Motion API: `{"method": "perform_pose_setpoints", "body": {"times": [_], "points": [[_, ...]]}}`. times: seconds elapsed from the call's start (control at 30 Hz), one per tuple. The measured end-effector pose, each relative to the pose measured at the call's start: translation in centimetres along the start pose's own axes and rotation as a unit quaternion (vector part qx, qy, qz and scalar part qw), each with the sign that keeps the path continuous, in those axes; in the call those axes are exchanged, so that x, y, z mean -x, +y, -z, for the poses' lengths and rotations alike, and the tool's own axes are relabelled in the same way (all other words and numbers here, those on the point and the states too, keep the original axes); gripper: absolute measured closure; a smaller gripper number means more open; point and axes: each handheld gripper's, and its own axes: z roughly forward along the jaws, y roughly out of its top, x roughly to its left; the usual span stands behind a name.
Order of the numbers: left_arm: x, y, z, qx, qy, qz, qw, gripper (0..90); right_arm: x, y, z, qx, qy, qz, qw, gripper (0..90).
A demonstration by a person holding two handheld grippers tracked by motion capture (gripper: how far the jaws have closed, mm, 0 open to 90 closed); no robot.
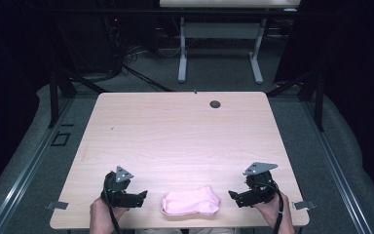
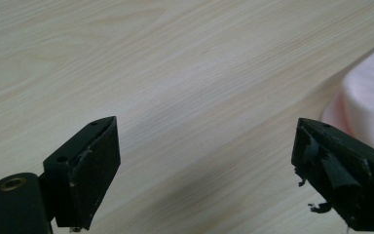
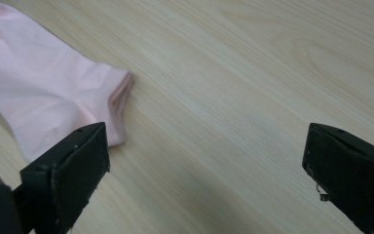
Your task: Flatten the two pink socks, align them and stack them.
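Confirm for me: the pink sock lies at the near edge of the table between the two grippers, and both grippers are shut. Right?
Not quite. The sock does lie at the near edge of the table between them, but the left gripper and the right gripper are both open, with nothing between their jaws, as the two gripper views show.

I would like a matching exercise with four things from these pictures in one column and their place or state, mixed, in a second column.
1. left claw
2. right claw
3. pink sock
4. dark round hole

a. far part of the table
b. lies between the claws
c. open, right of the sock
d. open, left of the sock

Pairs: 1-d, 2-c, 3-b, 4-a
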Motion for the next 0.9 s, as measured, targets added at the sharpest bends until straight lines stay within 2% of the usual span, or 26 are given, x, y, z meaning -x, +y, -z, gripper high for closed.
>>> {"method": "perform_pose_setpoints", "body": {"times": [0.03, 0.07, 0.23, 0.47, 0.6, 0.67, 0.73, 0.9], "points": [[0.0, 0.0, 0.0, 0.000, 0.000, 0.000, 1.0000, 9.0, 0.0, 0.0, 0.0, 0.000, 0.000, 0.000, 1.0000, 1.4], [-0.6, -0.5, -0.4, -0.006, 0.006, 0.007, 0.9999, 8.2, 0.7, -0.6, 0.0, 0.003, -0.007, -0.011, 0.9999, 0.1], [-1.8, -1.2, -0.9, -0.010, 0.022, 0.021, 0.9995, 5.2, 2.1, -1.8, 0.0, -0.002, -0.024, -0.027, 0.9993, 0.0], [-4.0, -2.8, -2.1, -0.013, 0.048, 0.049, 0.9976, 0.4, 4.8, -4.2, -0.9, -0.005, -0.045, -0.068, 0.9966, 0.0], [-4.6, -3.3, -2.5, -0.011, 0.054, 0.053, 0.9970, 0.3, 5.6, -4.9, -1.2, -0.007, -0.053, -0.076, 0.9956, 0.0], [-4.9, -3.6, -2.7, 0.006, 0.051, 0.061, 0.9968, 0.2, 6.0, -5.2, -1.5, -0.005, -0.055, -0.084, 0.9949, 0.0], [-5.1, -3.9, -2.8, 0.025, 0.055, 0.058, 0.9964, 0.2, 6.4, -5.7, -1.8, -0.006, -0.061, -0.090, 0.9940, 0.0], [-5.4, -4.0, -2.9, 0.033, 0.051, 0.061, 0.9963, 0.2, 7.0, -6.3, -2.3, -0.004, -0.073, -0.097, 0.9925, 0.0]]}}
